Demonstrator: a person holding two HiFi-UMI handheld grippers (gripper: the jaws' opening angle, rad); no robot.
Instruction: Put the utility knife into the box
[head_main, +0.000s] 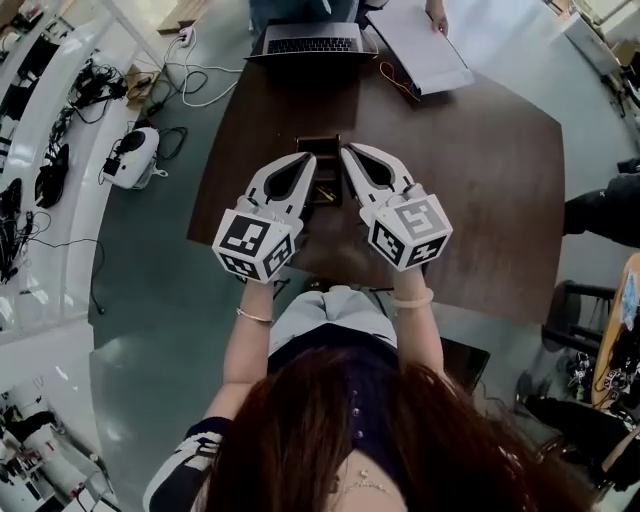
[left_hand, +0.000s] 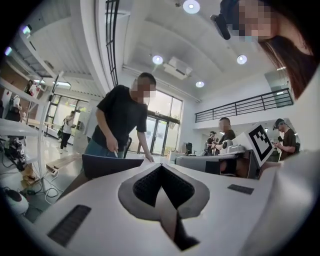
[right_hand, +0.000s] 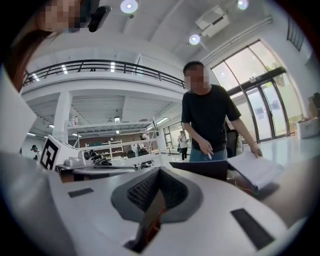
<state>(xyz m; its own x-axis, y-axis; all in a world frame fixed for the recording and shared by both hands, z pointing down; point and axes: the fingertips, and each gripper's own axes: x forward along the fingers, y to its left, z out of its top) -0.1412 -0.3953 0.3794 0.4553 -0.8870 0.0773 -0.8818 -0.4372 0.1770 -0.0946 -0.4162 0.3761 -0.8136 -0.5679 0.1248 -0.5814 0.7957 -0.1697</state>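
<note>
Head view, left gripper, right gripper, jaws together, over box

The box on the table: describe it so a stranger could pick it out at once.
Find the dark brown table in the head view. At its middle, nearer than the laptop, a small dark box sits between the left gripper and the right gripper. It is the only container on the table.

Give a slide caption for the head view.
Shut left gripper and shut right gripper flank a box on a table.
</note>
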